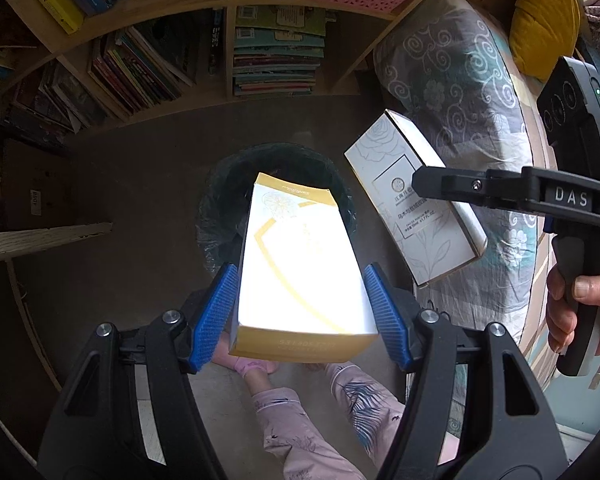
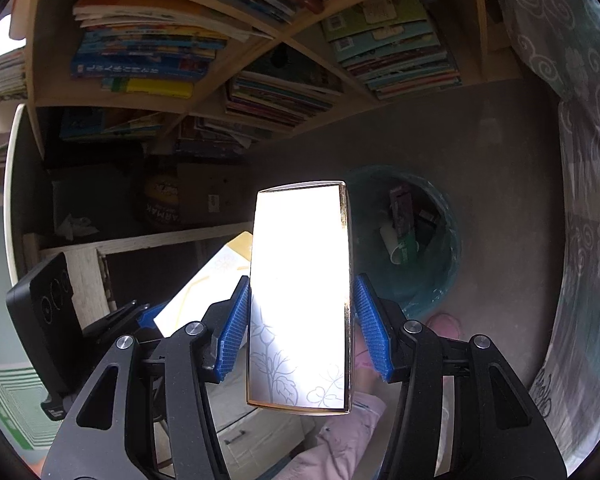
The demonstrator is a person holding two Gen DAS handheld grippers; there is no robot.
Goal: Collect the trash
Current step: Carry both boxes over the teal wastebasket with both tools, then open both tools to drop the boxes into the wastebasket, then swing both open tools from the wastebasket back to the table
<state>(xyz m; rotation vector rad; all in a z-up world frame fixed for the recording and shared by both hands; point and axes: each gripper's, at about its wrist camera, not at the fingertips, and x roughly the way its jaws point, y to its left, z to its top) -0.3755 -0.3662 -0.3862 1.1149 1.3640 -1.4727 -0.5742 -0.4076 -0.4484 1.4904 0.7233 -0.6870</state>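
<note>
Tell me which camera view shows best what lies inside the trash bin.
The right wrist view: the trash bin is open to the camera, with a white tube and dark wrappers visible inside. In the left wrist view the yellow box held by the left gripper covers most of the bin.

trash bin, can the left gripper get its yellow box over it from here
Probably yes. The left gripper holds the yellow and white box right above the bag-lined trash bin, with nothing between them; the white floral box hangs off to one side.
</note>
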